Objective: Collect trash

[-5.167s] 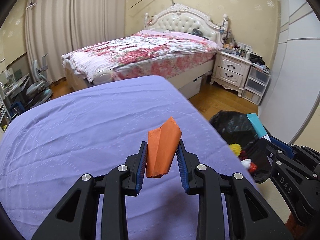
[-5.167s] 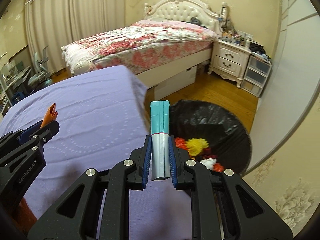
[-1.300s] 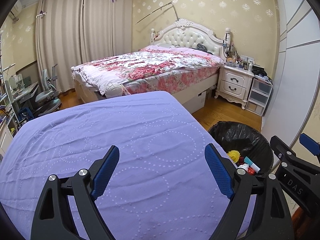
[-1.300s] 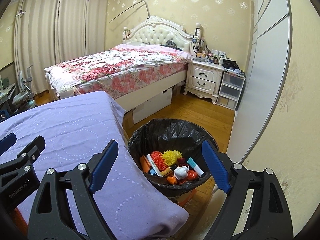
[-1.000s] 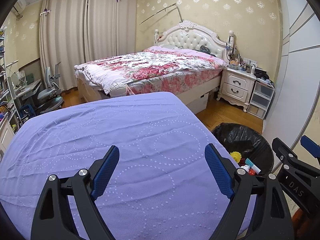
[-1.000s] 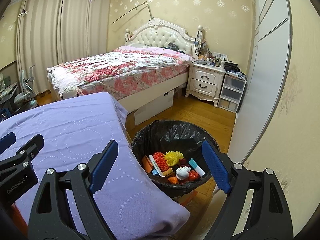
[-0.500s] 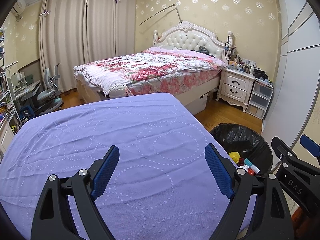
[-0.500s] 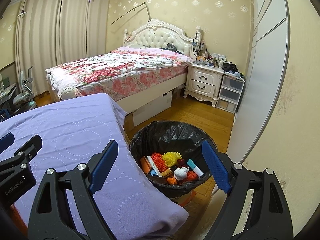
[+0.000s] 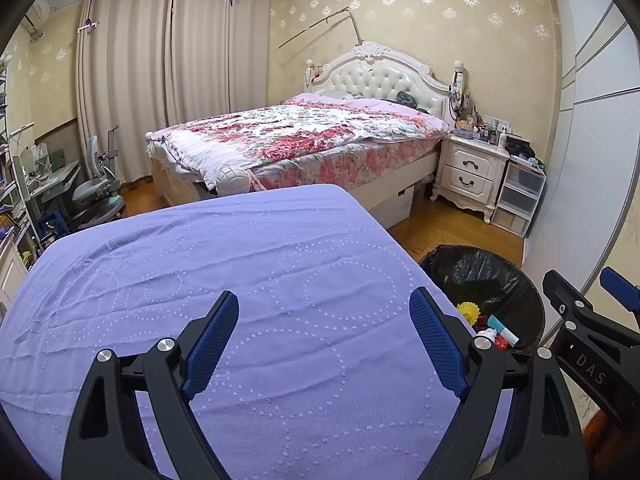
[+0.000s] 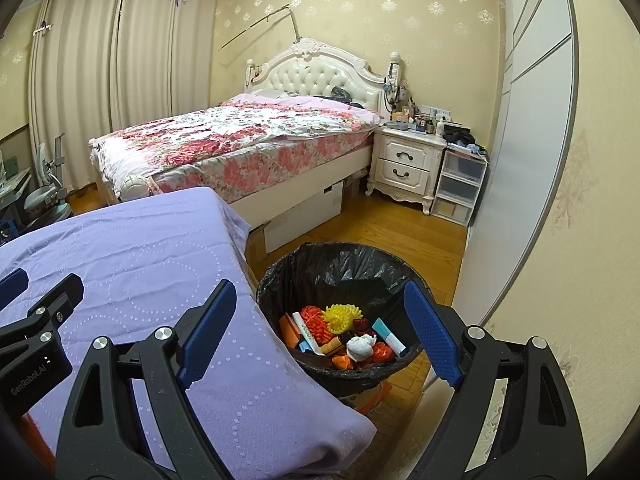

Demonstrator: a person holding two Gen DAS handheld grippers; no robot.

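Black-lined trash bin point(image 10: 340, 268) under spread right gripper point(image 10: 320, 332) | right of left gripper point(image 9: 324, 344)

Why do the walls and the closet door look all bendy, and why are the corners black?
Fisheye lenses: in the right wrist view the closet door bows into a curve; in the left wrist view the curtains lean and the purple cloth bulges. Both views have dark round corners from the lens rim. Lighting is even and warm, and both are sharp.

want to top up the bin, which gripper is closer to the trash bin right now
Right. The right gripper hangs open beside the trash bin, looking into it. The left gripper, also open, hangs over the purple cloth, bin off to its right.
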